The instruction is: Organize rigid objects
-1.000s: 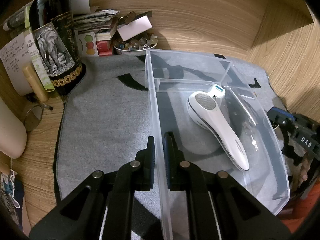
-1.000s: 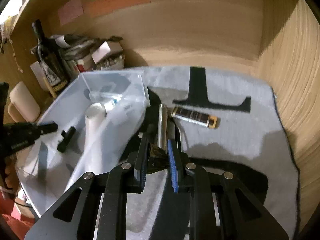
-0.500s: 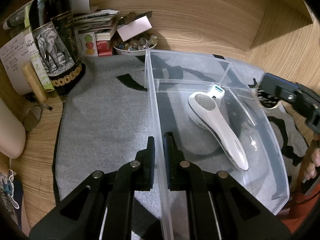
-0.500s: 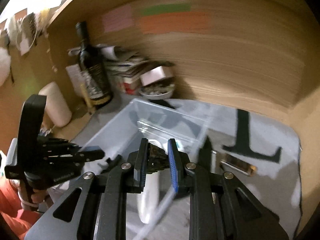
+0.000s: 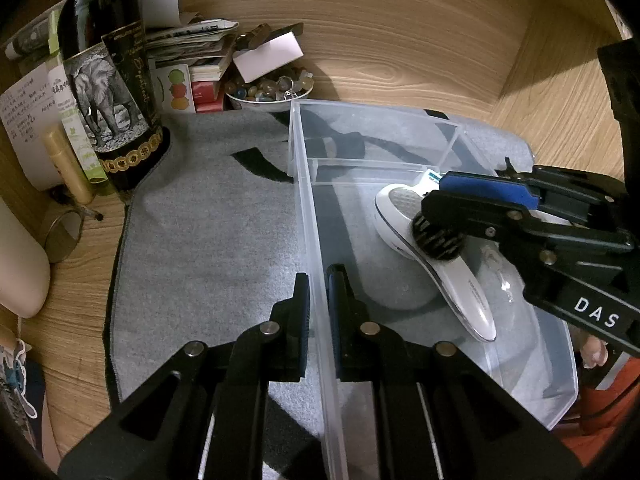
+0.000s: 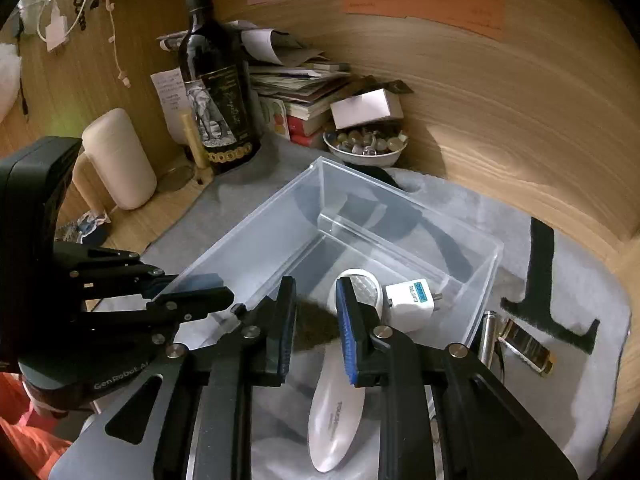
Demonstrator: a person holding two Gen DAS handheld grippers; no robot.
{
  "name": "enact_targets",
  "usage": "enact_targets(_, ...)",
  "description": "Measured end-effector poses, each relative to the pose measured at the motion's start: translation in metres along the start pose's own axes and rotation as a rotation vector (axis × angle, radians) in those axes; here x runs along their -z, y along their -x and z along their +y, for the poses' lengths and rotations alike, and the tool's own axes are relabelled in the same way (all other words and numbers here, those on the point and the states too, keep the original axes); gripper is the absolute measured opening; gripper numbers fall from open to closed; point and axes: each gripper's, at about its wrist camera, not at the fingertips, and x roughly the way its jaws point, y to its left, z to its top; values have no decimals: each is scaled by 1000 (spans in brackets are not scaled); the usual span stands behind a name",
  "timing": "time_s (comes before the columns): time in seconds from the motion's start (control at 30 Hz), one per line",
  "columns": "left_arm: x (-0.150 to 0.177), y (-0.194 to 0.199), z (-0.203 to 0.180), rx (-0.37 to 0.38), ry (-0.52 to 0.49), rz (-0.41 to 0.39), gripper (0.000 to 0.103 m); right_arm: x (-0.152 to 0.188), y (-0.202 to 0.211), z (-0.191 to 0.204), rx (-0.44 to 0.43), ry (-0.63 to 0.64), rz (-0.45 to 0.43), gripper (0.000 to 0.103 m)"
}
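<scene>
Wooden walls are enclosing my grey-matted desk as I am working over the clear bin (image 6: 404,200). My left claw (image 5: 318,300) is pinching the bin's side wall at 6 o'clock. My right claw (image 6: 316,312), its jaws just having been opening, is hovering narrowly parted above the white handheld device (image 6: 340,412), with a dark ribbed knob (image 5: 436,240) dropping beneath it. Bouncing off the device, the knob could crack it or skip out. "DAS" and "GenRobot" are marking my claws; the white charger (image 6: 412,300) sits at 1 o'clock.
</scene>
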Motion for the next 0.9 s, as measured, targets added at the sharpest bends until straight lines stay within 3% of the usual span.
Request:
enact_targets(0.1, 0, 0, 0, 0, 0, 0, 9, -1, 6, -2, 7, -17, -25, 37)
enact_targets(0.33, 0, 0, 0, 0, 0, 0, 9, -2, 26, -16, 38, -59, -82, 43)
enact_targets(0.63, 0, 0, 0, -1, -2, 1, 9, 12, 68, -56, 174, -144, -157, 53)
enact_targets(0.77, 0, 0, 0, 0, -1, 1, 9, 25, 75, -78, 272, -174, -137, 61)
enact_targets(0.9, 1, 0, 0, 1, 2, 0, 9, 44, 67, -94, 303, -210, -75, 62)
